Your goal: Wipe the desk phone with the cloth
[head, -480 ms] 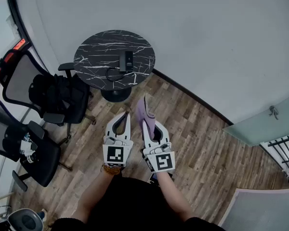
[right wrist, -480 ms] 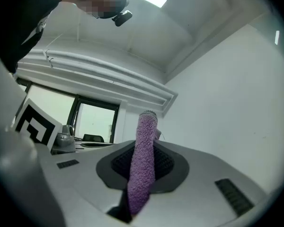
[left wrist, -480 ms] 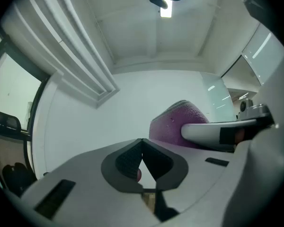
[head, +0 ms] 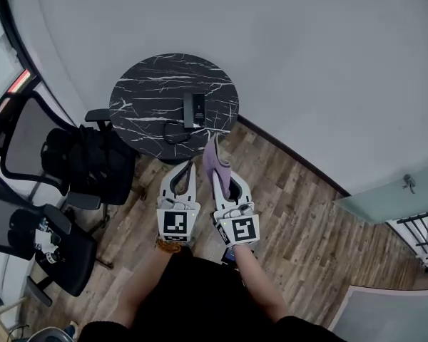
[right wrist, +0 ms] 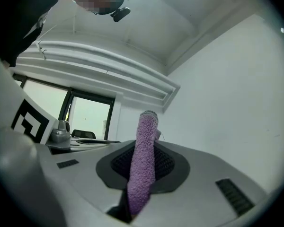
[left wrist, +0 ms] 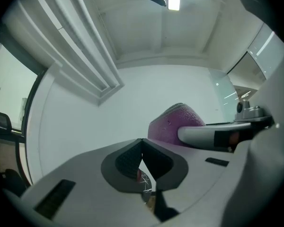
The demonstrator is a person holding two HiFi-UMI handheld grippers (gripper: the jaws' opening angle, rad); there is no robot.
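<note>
An office: black mesh swivel chairs [head: 28, 140], a desk phone [head: 193, 110] on a round marble surface [head: 143, 91], wood-plank floor [head: 307, 212].

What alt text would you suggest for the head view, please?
From above, a person's right gripper holds a purple cloth and the left gripper is shut and empty, both short of a round black table with a desk phone on it. Black office chairs stand at left on a wooden floor.
</note>
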